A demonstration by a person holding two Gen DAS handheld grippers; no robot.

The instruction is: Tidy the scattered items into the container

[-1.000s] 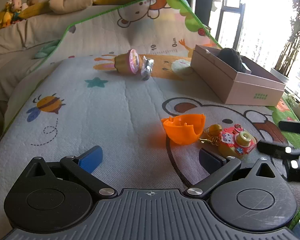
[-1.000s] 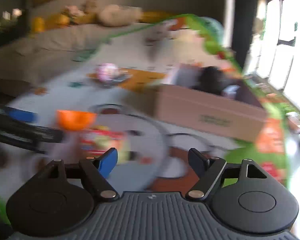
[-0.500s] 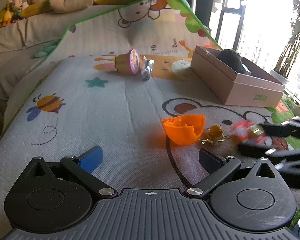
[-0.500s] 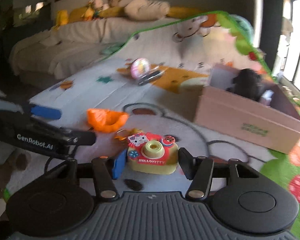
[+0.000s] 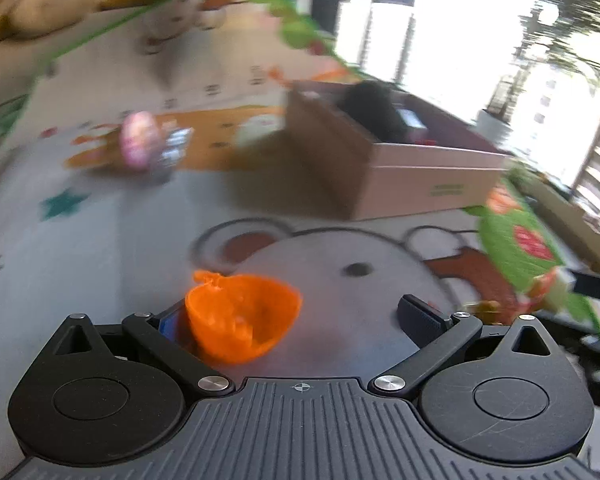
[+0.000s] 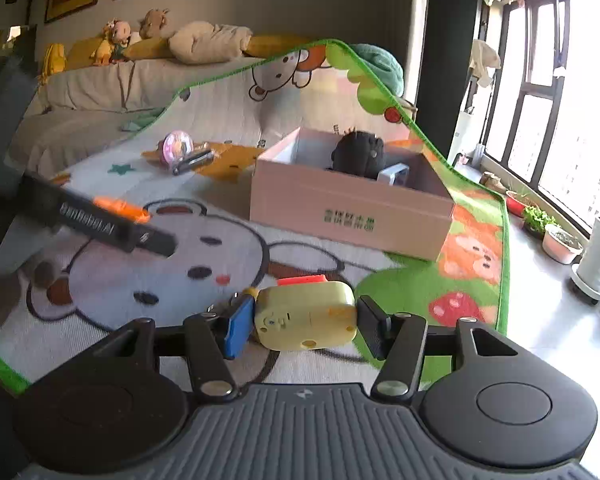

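My right gripper (image 6: 300, 326) is shut on the yellow toy camera (image 6: 306, 316) and holds it above the play mat, its back toward me. The pink cardboard box (image 6: 348, 208) stands ahead with a black plush (image 6: 358, 152) inside. My left gripper (image 5: 296, 316) is open, with the orange bowl-shaped shell (image 5: 240, 316) between its fingers, against the left blue pad. The box also shows in the blurred left wrist view (image 5: 400, 168). A pink round toy (image 6: 176, 146) and a silver item (image 6: 192, 162) lie far back on the mat.
The cartoon play mat (image 6: 220, 260) runs up over a sofa with plush toys (image 6: 140, 36). Plant pots (image 6: 560, 244) stand on the floor by the window at right. A small gold trinket (image 5: 480, 306) lies right of my left gripper.
My right gripper lifted the toy camera and turned it. My left gripper moved forward so the orange shell now sits between its fingers.
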